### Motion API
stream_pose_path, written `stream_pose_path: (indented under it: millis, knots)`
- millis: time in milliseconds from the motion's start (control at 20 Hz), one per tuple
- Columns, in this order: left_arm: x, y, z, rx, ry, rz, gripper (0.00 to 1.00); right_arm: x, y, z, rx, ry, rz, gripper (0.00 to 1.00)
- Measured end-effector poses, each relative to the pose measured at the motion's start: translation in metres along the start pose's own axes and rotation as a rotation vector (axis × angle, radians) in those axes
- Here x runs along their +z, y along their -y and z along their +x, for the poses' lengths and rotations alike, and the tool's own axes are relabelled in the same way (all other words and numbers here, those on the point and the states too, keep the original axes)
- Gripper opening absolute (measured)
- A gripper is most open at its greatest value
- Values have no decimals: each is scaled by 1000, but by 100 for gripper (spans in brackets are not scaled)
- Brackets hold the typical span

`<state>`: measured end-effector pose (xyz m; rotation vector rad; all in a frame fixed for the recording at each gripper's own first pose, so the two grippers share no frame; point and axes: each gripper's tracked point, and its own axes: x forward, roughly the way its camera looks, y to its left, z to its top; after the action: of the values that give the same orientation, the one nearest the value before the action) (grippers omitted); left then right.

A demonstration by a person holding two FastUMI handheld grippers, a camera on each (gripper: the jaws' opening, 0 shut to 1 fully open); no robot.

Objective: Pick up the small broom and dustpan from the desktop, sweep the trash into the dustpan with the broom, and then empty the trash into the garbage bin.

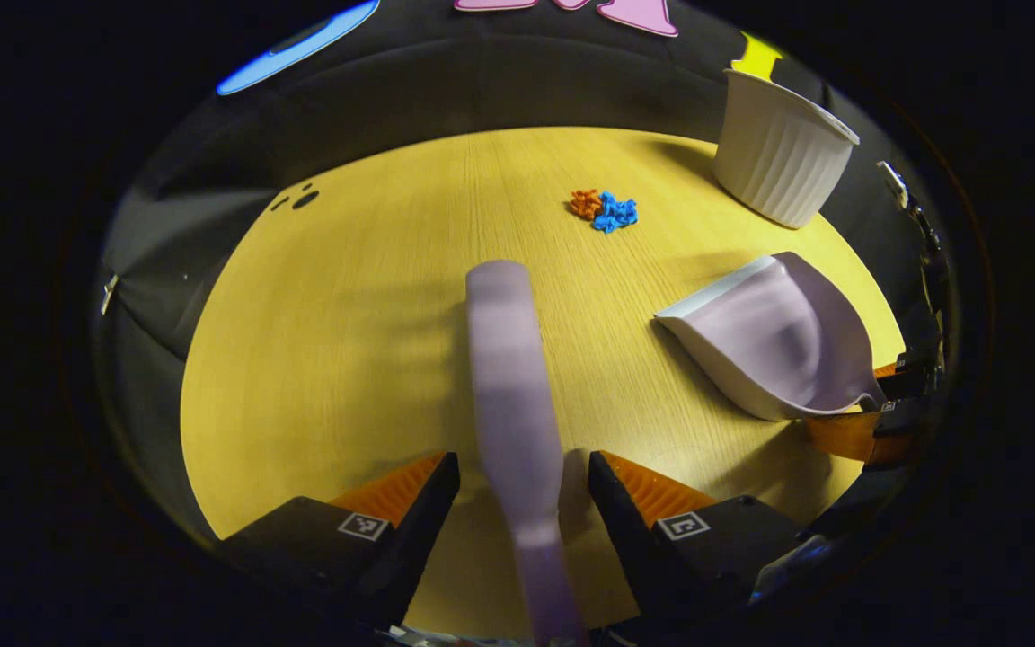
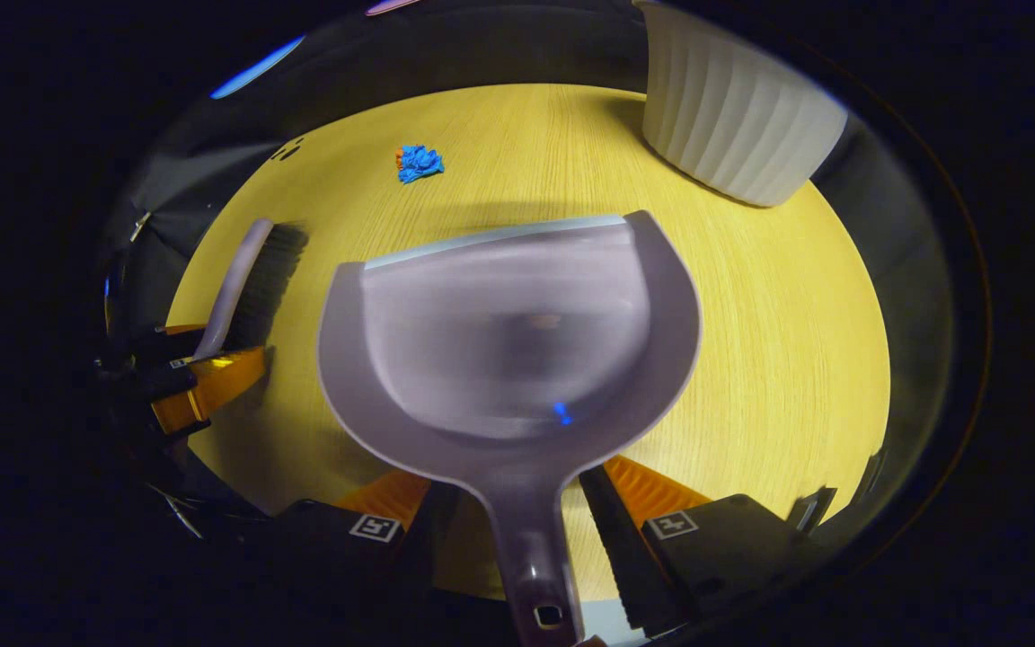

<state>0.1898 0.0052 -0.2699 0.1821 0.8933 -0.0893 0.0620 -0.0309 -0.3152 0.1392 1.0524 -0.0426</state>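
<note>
Both tools look lifted, though I cannot tell if the left gripper clamps the broom or the right gripper clamps the dustpan, while the trash in the upper middle of the frame is unswept and the garbage bin waits.

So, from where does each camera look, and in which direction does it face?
Left gripper view: rides on the left gripper, looking along the broom over the table; its own fingers show.
Right gripper view: rides on the right gripper, looking across the dustpan; its own fingers show.
Shared: broom, dustpan, trash, garbage bin, table.
</note>
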Motion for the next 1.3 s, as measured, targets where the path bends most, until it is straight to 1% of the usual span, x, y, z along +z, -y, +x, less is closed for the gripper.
stream_pose_path:
  millis: [50, 150, 200, 250, 300, 350, 400, 450, 500, 550, 600, 650, 700, 800, 850, 950, 1000, 1050, 1150, 1200, 1300]
  knots:
    - [-5, 1, 2, -9, -18, -9, 91, 0, 1, 2, -6, -6, -3, 84]
    - [-4, 2, 4, -15, -10, -11, 86, 1, 6, 0, -30, -10, -20, 73]
    - [-2, 2, 5, -15, -13, -5, 79, 1, 8, 1, -41, -15, -26, 59]
    - [-1, 1, 5, -19, -13, 1, 75, 2, 8, 2, -40, -18, -31, 57]
    - [0, 2, 4, -22, -23, 12, 69, 2, 8, 1, -37, -34, -34, 41]
    - [-1, 3, 4, -28, -33, 22, 64, 1, 8, 3, -36, -44, -39, 40]
    - [-1, 3, 4, -29, -44, 30, 54, 1, 7, 3, -32, -60, -48, 44]
    - [-2, 4, 5, -28, -53, 30, 51, 2, 7, 3, -30, -69, -56, 45]
    - [-1, 4, 4, -28, -62, 30, 42, 2, 8, 3, -31, -78, -58, 41]
    - [0, 5, 5, -28, -64, 30, 39, 1, 7, 1, -27, -79, -62, 36]
    - [0, 6, 6, -31, -66, 27, 37, 1, 7, 2, -22, -84, -73, 38]
    - [1, 6, 4, -38, -55, 27, 35, 1, 7, 1, -16, -87, -84, 34]
    - [2, 5, 5, -46, -51, 23, 33, 1, 7, 1, -9, -90, -90, 40]
    - [3, 6, 4, -74, -47, 6, 30, 1, 6, 0, 5, -96, -87, 31]
    - [3, 5, 4, -82, -50, -4, 29, 1, 6, 1, 11, -100, -84, 36]
    - [9, -6, 2, -69, -47, -4, 31, 1, 4, 2, 22, -105, -82, 36]
    - [15, -12, 0, -65, -39, -3, 29, 0, 5, 1, 26, -109, -83, 36]
    - [21, -18, 0, -63, -33, 0, 30, 0, 4, 1, 30, -112, -84, 32]
    - [37, -27, 1, -64, -17, 21, 29, 0, 5, 1, 27, -118, -64, 34]
    - [47, -32, 3, -59, -12, 44, 29, 0, 3, 1, 23, -120, -65, 36]
    - [67, -40, 9, -56, 1, 96, 29, -1, 4, 1, 24, -123, -84, 36]
